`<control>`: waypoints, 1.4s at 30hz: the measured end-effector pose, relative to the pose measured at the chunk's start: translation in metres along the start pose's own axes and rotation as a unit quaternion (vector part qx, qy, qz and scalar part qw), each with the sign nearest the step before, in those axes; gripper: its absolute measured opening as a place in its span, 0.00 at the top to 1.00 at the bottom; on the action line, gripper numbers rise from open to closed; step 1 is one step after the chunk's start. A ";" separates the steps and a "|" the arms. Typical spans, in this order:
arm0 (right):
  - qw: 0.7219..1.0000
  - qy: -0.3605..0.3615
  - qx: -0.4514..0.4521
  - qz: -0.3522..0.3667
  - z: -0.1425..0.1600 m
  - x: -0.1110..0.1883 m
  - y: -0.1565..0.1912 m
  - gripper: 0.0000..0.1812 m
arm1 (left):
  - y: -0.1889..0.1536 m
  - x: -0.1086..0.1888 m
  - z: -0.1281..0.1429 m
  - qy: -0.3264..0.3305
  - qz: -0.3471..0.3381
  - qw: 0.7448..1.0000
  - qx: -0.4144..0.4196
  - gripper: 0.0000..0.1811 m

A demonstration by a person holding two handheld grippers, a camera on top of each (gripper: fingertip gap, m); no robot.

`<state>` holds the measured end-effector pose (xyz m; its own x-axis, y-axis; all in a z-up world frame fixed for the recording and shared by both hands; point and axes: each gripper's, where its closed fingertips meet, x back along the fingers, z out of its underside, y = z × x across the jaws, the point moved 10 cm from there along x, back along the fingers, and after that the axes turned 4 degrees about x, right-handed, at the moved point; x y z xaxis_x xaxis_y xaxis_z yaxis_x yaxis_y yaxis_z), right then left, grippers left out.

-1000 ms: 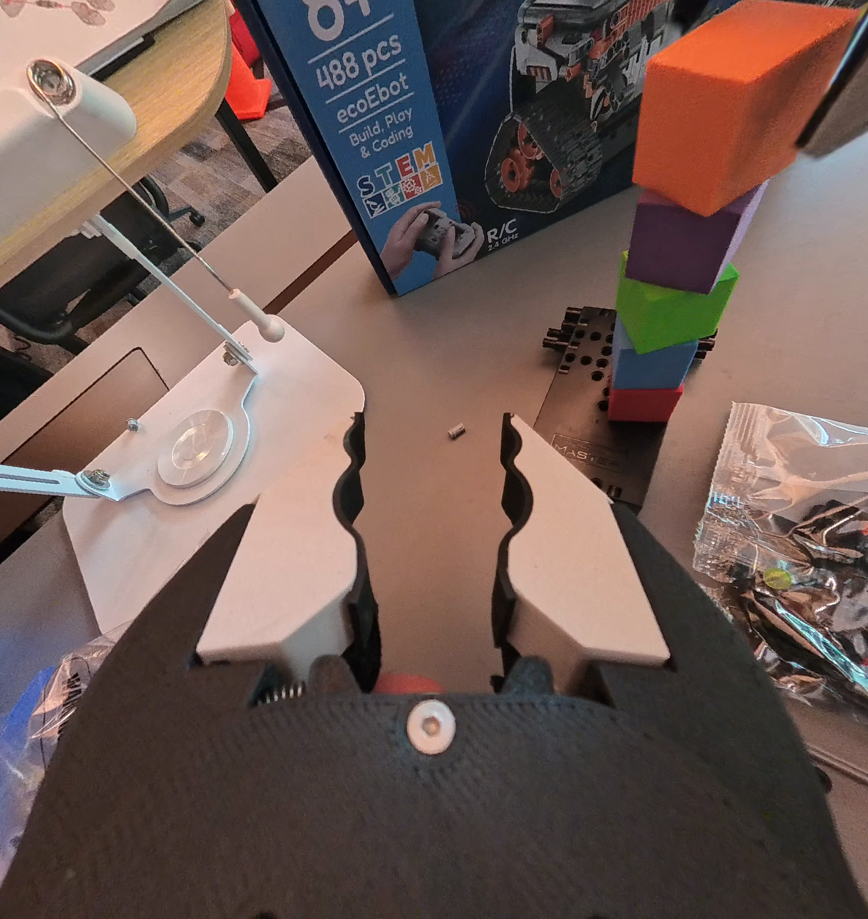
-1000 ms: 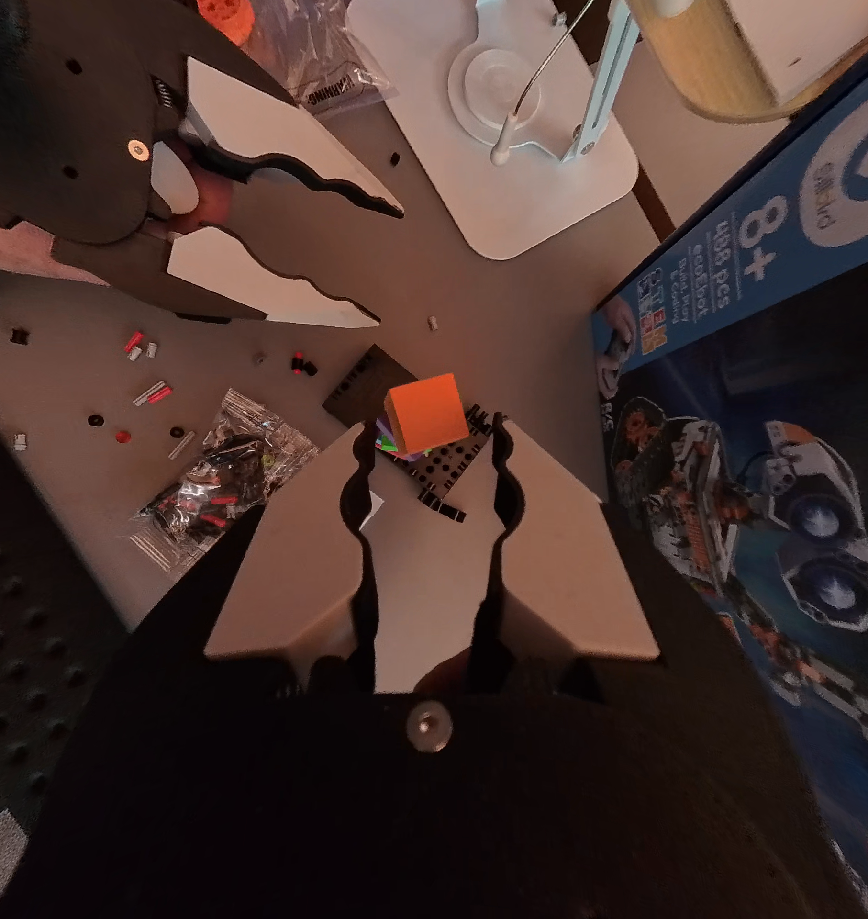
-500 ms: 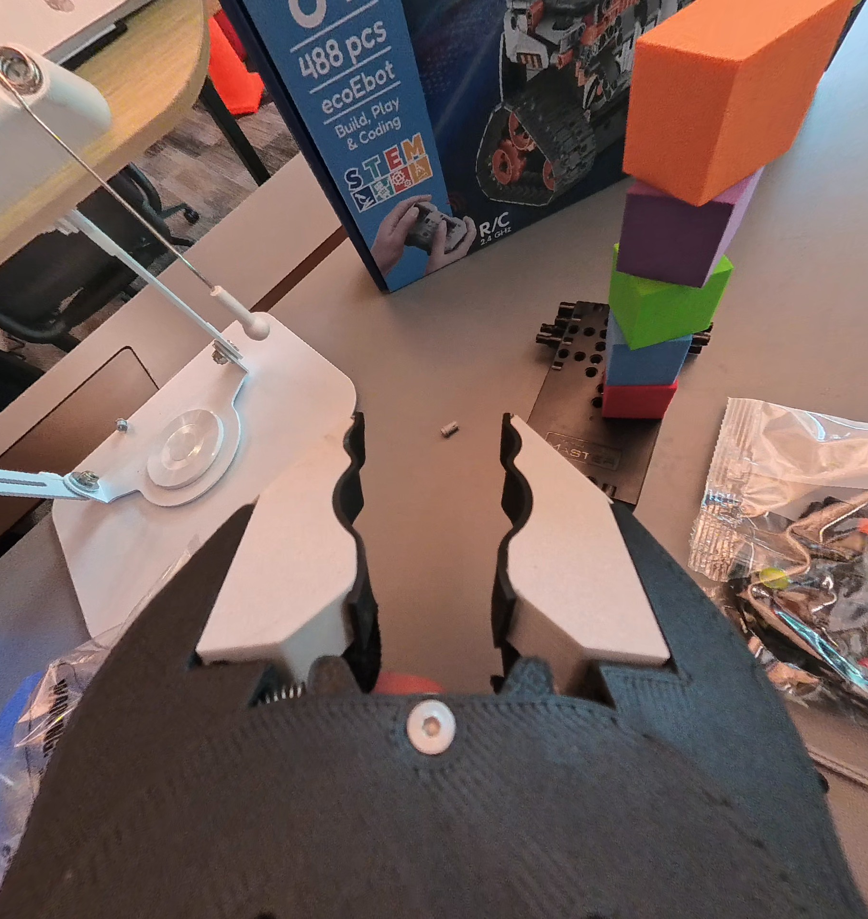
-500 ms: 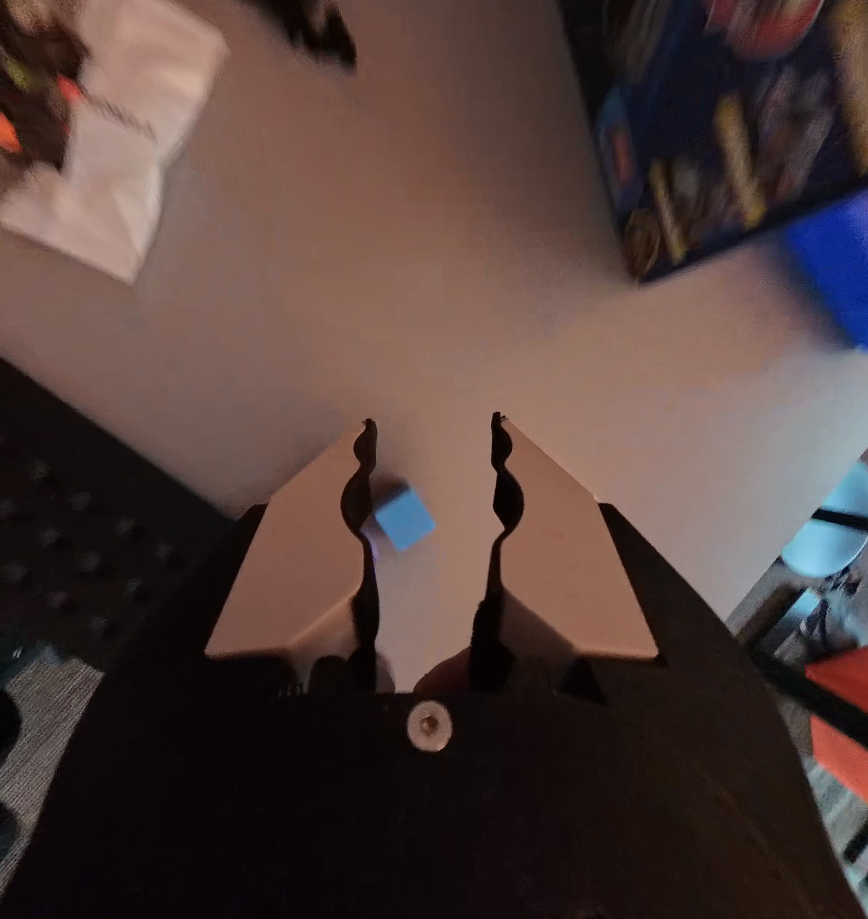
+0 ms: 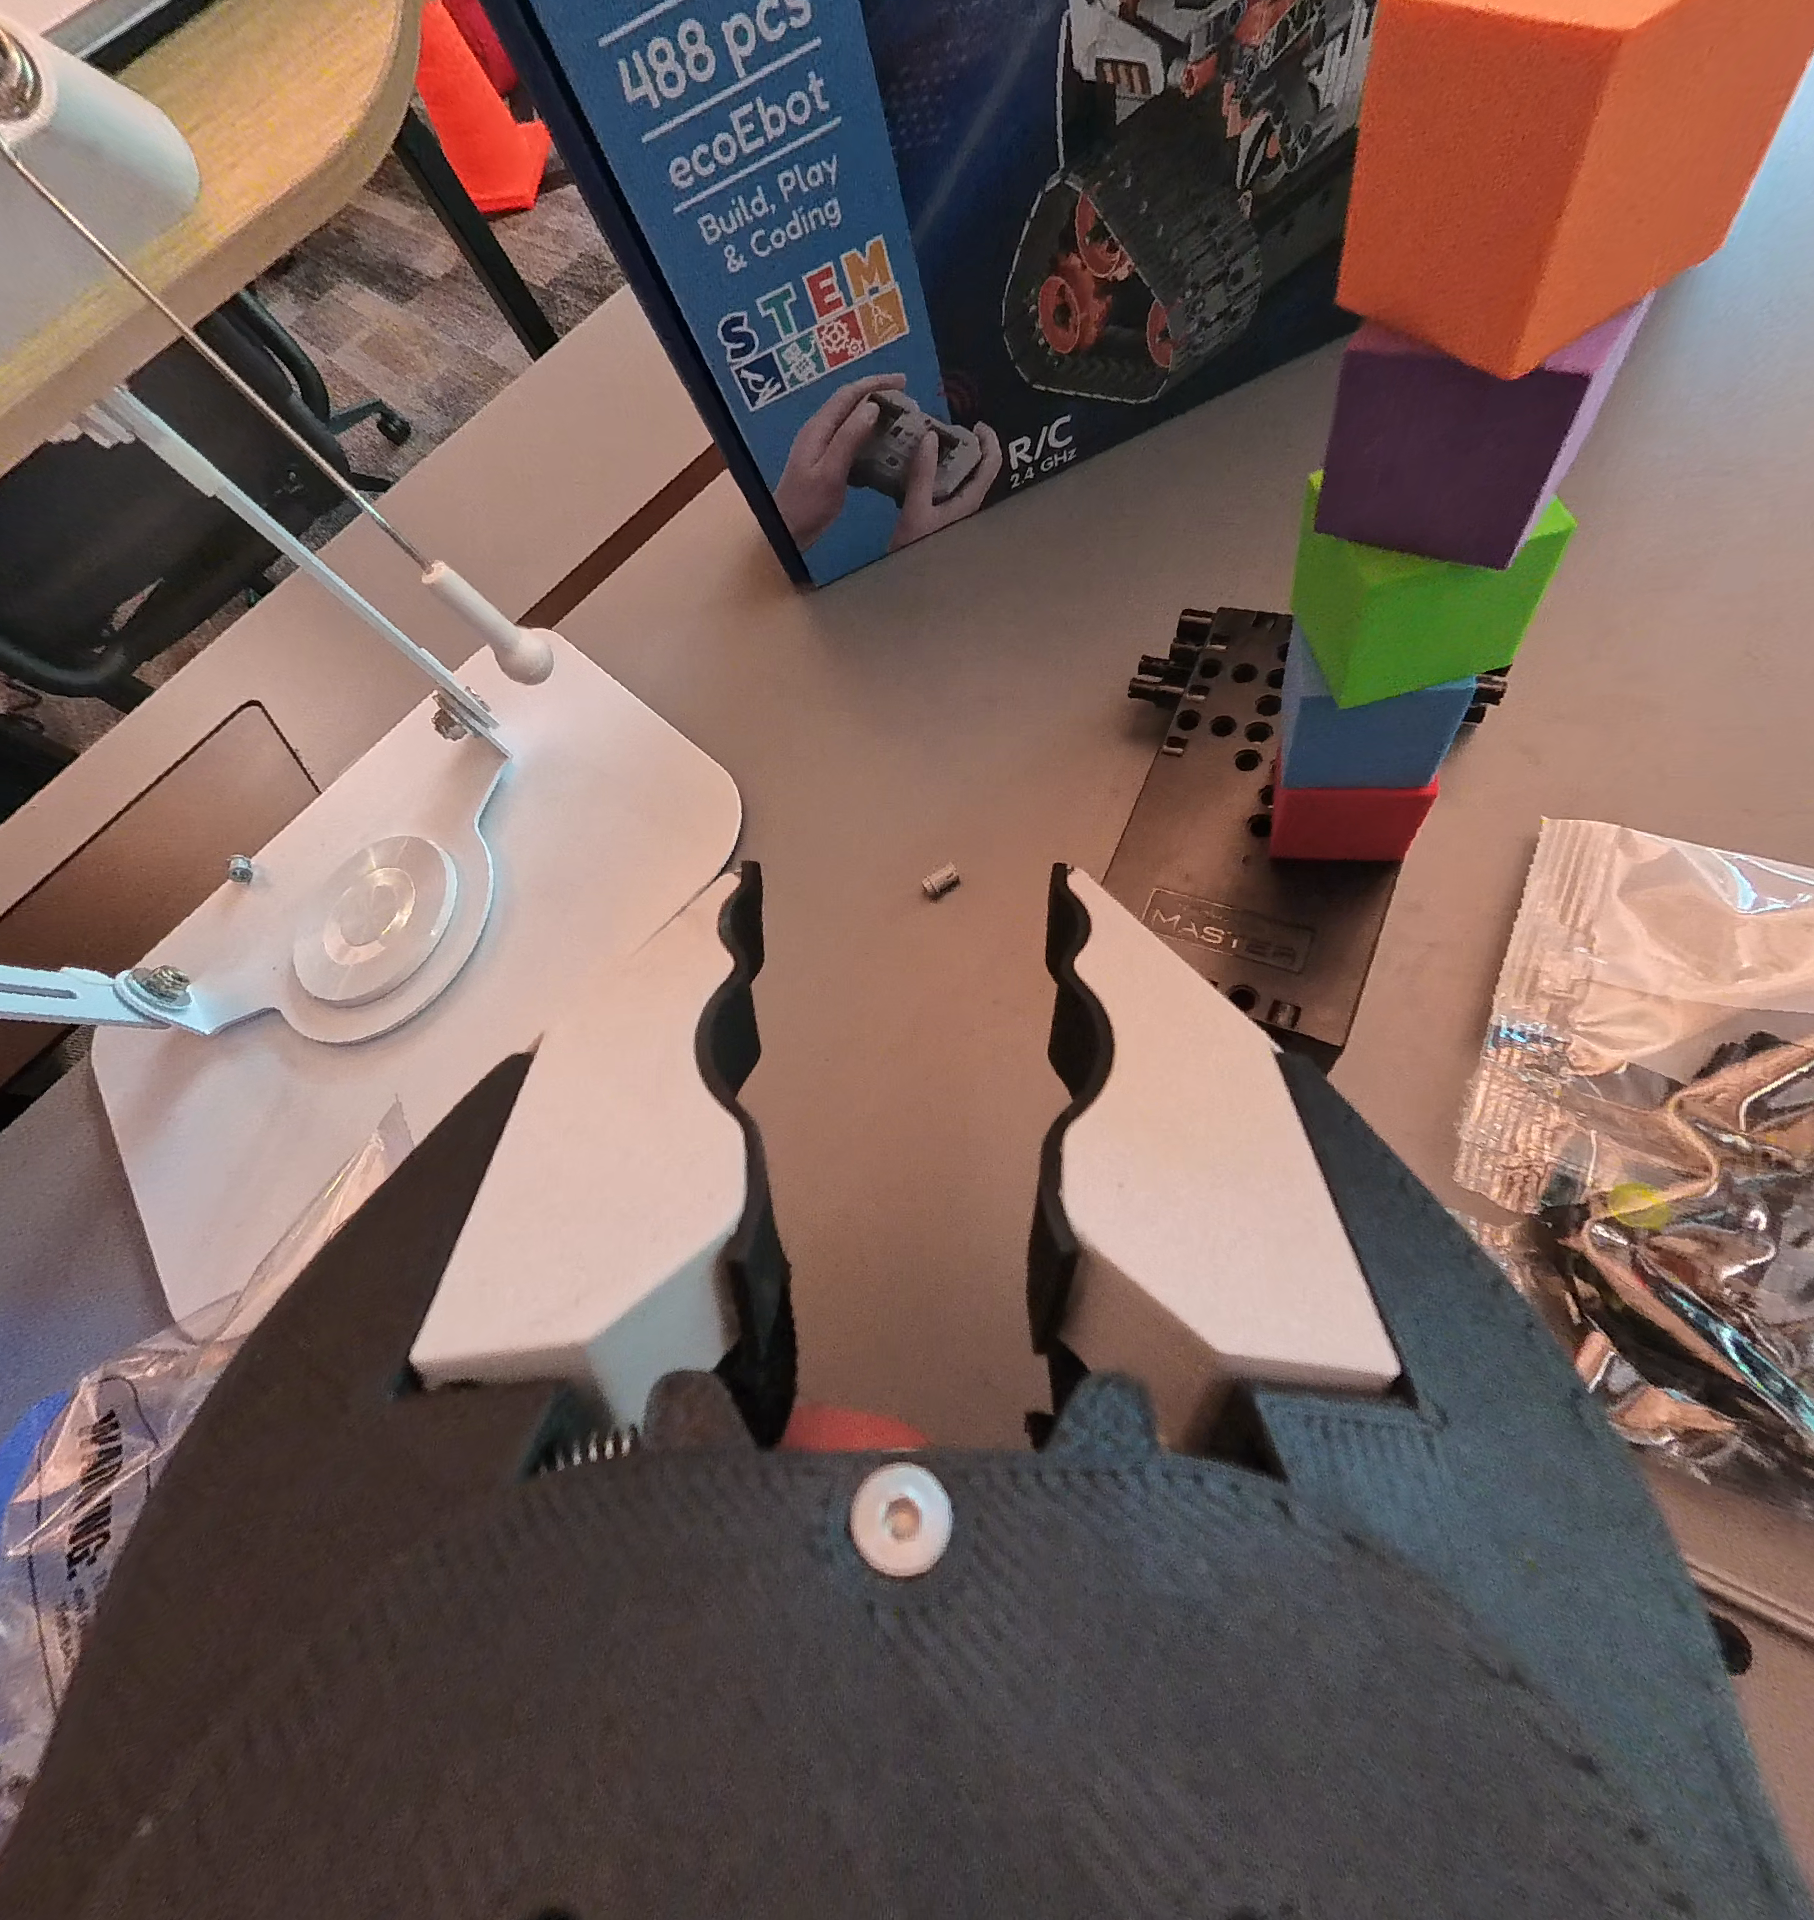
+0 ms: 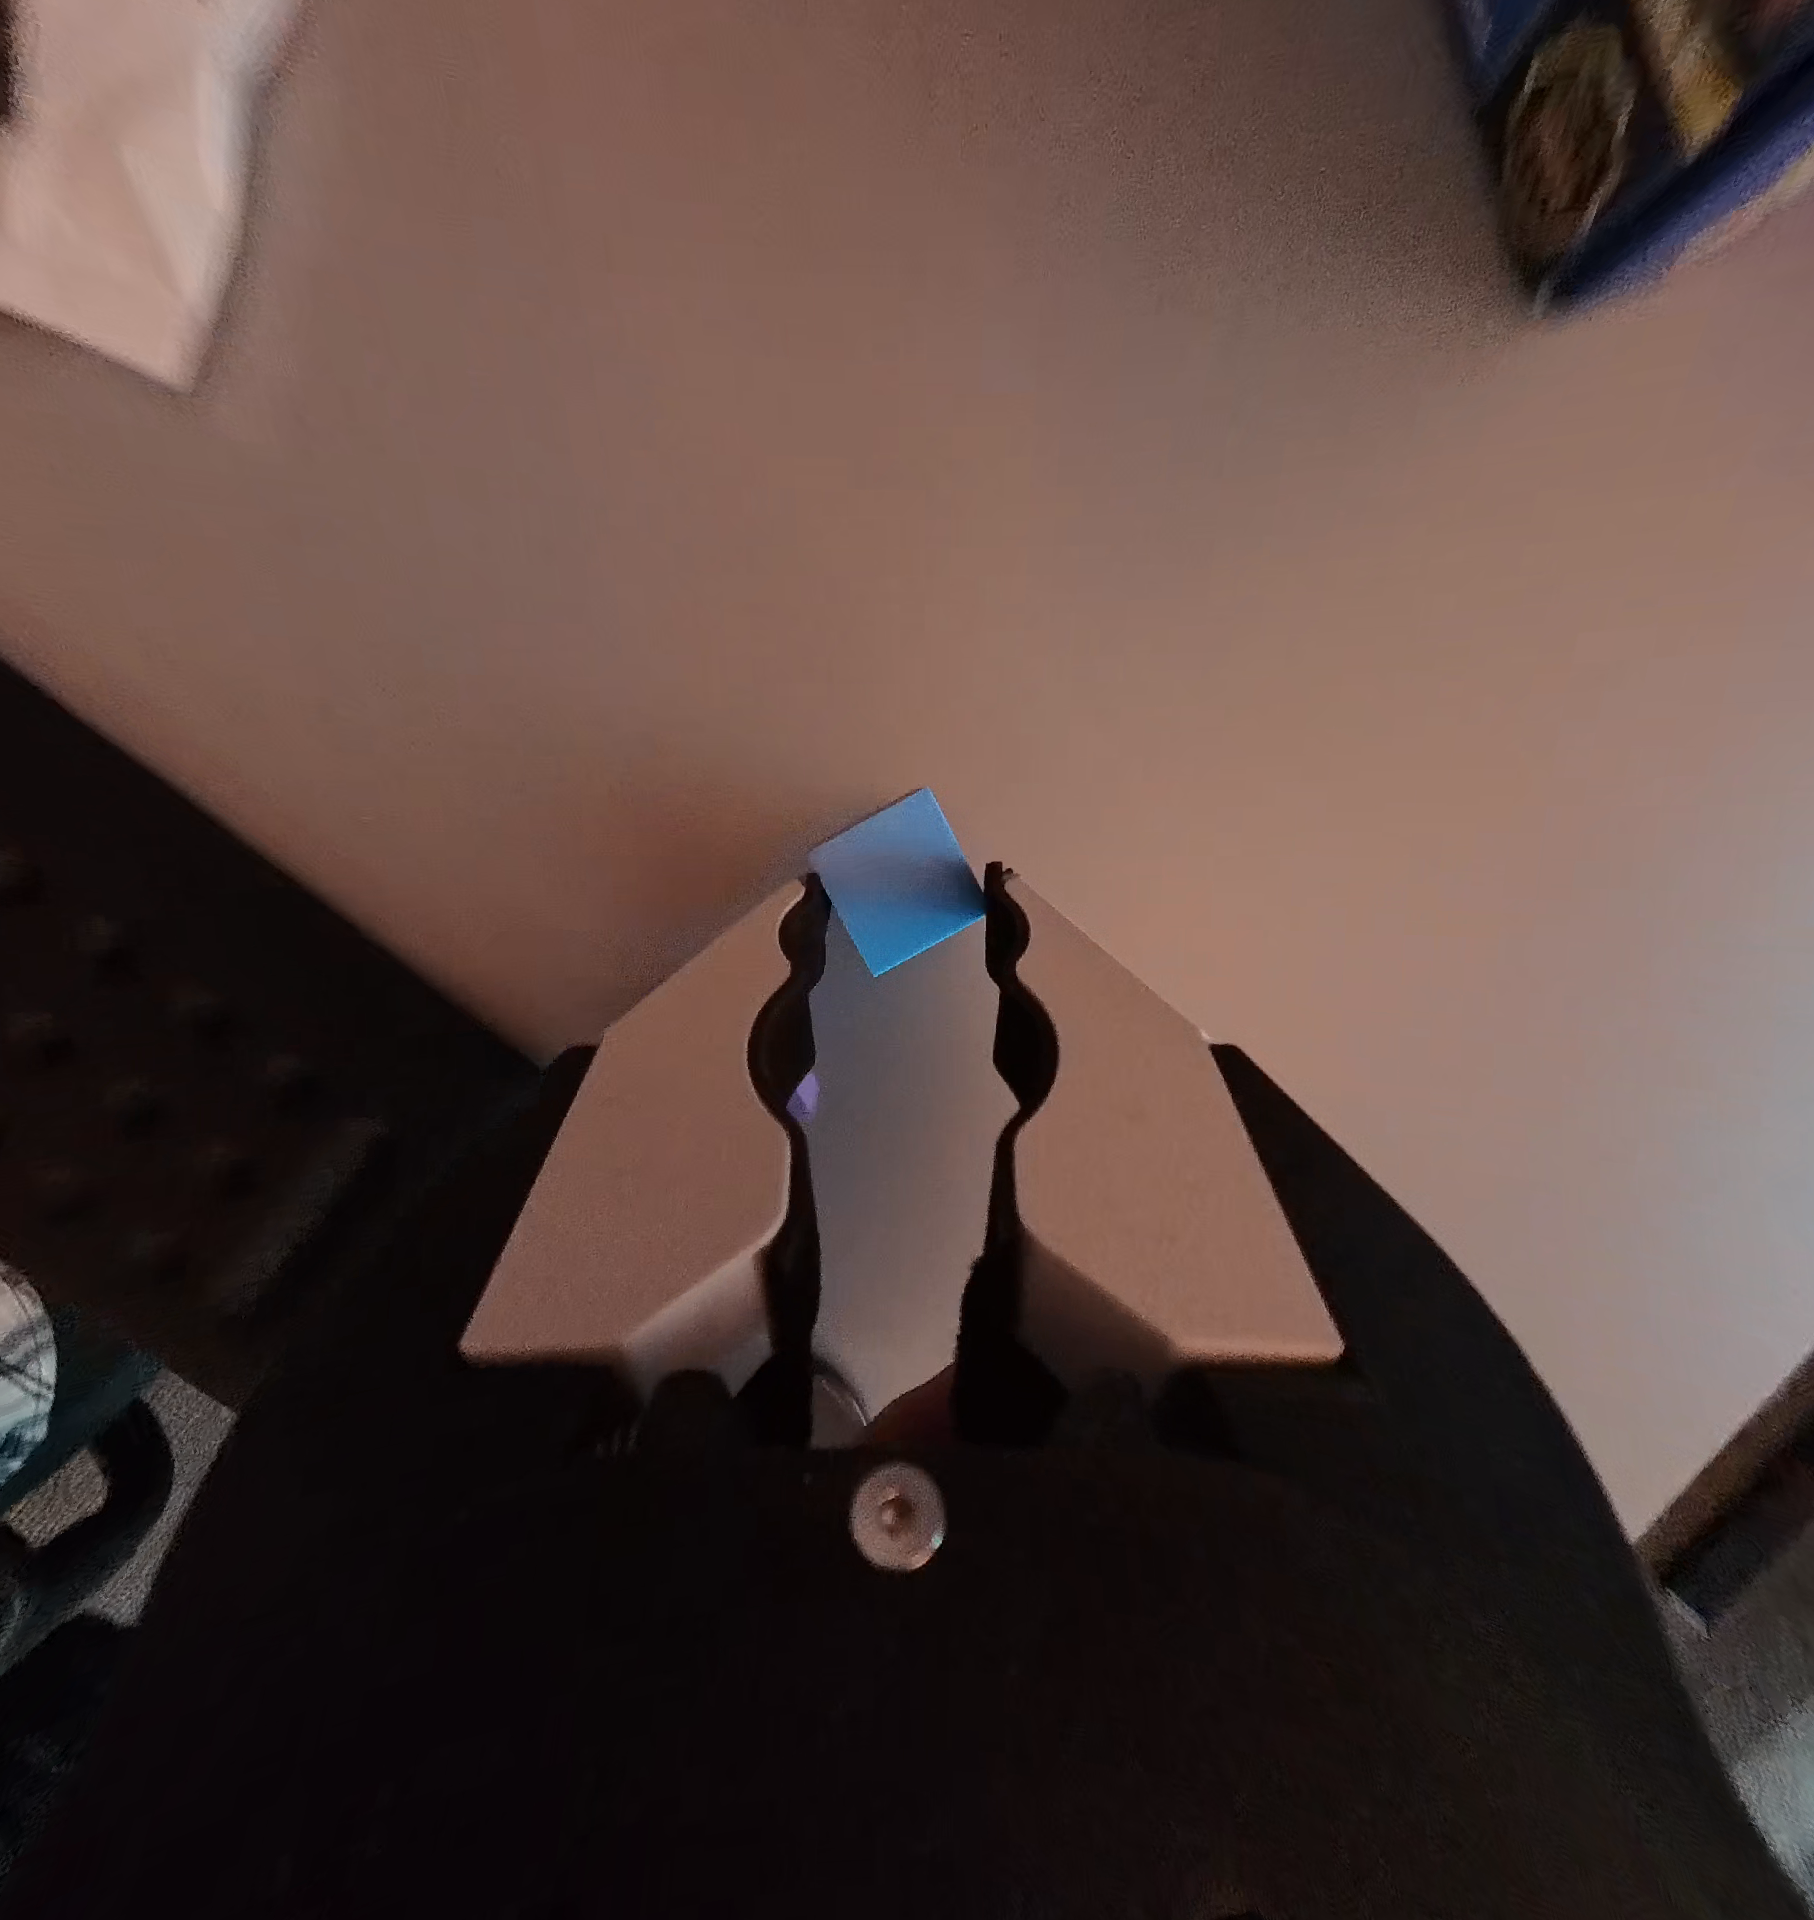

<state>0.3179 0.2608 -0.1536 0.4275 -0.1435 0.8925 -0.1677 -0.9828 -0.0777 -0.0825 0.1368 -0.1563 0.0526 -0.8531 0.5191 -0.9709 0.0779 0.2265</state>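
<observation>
Blue cube (image 6: 898, 881) cornerwise between jaws

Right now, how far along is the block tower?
Done: five blocks stand stacked, red block lowest, orange block topmost. In hand: the right tool flanks a light blue cube with its tips; grip unclear. The left tool hangs open, empty. Left: that cube is off the stack.

My left gripper (image 5: 903, 883) and right gripper (image 6: 901, 881) each have a dark textured body, one silver screw, and pale fingers (image 5: 612, 1174) edged with wavy black pads.
</observation>
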 end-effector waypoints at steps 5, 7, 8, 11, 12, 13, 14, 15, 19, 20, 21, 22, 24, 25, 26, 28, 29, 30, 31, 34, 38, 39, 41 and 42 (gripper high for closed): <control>0.993 -0.100 0.062 -0.005 -0.075 0.023 0.018 0.84 | -0.001 -0.001 0.000 0.002 0.000 1.000 -0.003 0.71; 0.987 -0.131 0.097 -0.011 -0.115 0.034 0.028 0.84 | 0.000 -0.001 0.000 0.002 -0.001 1.000 -0.002 0.71; 0.982 -0.145 0.115 -0.016 -0.135 0.039 0.033 0.84 | 0.000 0.000 0.000 0.001 -0.001 1.000 -0.002 0.71; 0.973 -0.166 0.158 -0.032 -0.192 0.047 0.046 0.84 | 0.003 0.002 0.000 -0.002 -0.003 1.000 0.001 0.71; 0.971 -0.164 0.171 -0.035 -0.208 0.046 0.049 0.83 | 0.003 0.003 0.000 -0.003 -0.003 1.000 0.001 0.71; 0.970 -0.161 0.180 -0.039 -0.223 0.045 0.051 0.83 | 0.004 0.003 0.000 -0.004 -0.003 1.000 0.002 0.71; 0.969 -0.157 0.187 -0.044 -0.236 0.042 0.053 0.83 | 0.005 0.004 -0.001 -0.006 -0.003 1.000 0.003 0.71; 0.968 -0.153 0.193 -0.049 -0.247 0.040 0.055 0.83 | 0.005 0.004 -0.001 -0.007 -0.003 1.000 0.004 0.71; 0.968 -0.133 0.202 -0.065 -0.274 0.032 0.058 0.83 | 0.005 0.005 -0.002 -0.008 -0.002 1.000 0.005 0.71; 0.969 -0.126 0.201 -0.066 -0.278 0.030 0.057 0.83 | 0.005 0.005 -0.002 -0.009 -0.001 1.000 0.005 0.71; 0.970 -0.120 0.199 -0.067 -0.281 0.028 0.056 0.83 | 0.005 0.005 -0.002 -0.009 -0.001 1.000 0.005 0.71; 0.971 -0.113 0.197 -0.069 -0.283 0.025 0.055 0.83 | 0.005 0.005 -0.002 -0.009 0.000 1.000 0.004 0.71; 0.973 -0.100 0.196 -0.075 -0.285 0.021 0.054 0.83 | 0.004 0.005 -0.003 -0.010 0.000 1.000 0.004 0.71; 0.973 -0.096 0.196 -0.076 -0.286 0.019 0.054 0.83 | 0.004 0.004 -0.003 -0.010 0.000 1.000 0.003 0.71; 0.973 -0.091 0.195 -0.078 -0.287 0.016 0.053 0.83 | 0.004 0.004 -0.003 -0.010 0.001 1.000 0.003 0.71; 0.974 -0.084 0.195 -0.078 -0.288 0.013 0.053 0.83 | 0.004 0.004 -0.003 -0.010 0.000 1.000 0.002 0.71; 0.974 -0.083 0.193 -0.079 -0.289 0.011 0.053 0.83 | 0.004 0.004 -0.003 -0.010 0.000 1.000 0.002 0.71; 0.975 -0.082 0.190 -0.081 -0.289 0.009 0.052 0.82 | 0.004 0.005 -0.003 -0.009 0.000 1.000 0.003 0.71; 0.975 -0.078 0.189 -0.081 -0.289 0.008 0.052 0.81 | 0.004 0.005 -0.003 -0.009 0.000 1.000 0.003 0.71; 0.975 -0.088 0.187 -0.083 -0.287 0.011 0.051 0.76 | 0.004 0.005 -0.003 -0.010 -0.001 1.000 0.003 0.71; 0.976 -0.111 0.181 -0.041 -0.275 0.032 0.048 0.74 | 0.005 0.004 -0.002 -0.008 -0.001 1.000 0.003 0.71; 0.975 -0.117 0.185 -0.032 -0.267 0.040 0.050 0.74 | 0.005 0.004 -0.002 -0.008 -0.001 1.000 0.003 0.71; 0.974 -0.118 0.192 -0.006 -0.245 0.053 0.053 0.74 | 0.005 0.005 -0.003 -0.009 -0.001 1.000 0.004 0.71; 0.975 -0.110 0.192 0.010 -0.230 0.057 0.053 0.74 | 0.005 0.005 -0.003 -0.009 -0.001 1.000 0.005 0.71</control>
<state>0.1294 0.2271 -0.0046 0.6151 -0.1429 0.7754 0.1485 -0.9448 -0.2919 -0.0869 0.1345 -0.1503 0.0505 -0.8624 0.5037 -0.9733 0.0706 0.2185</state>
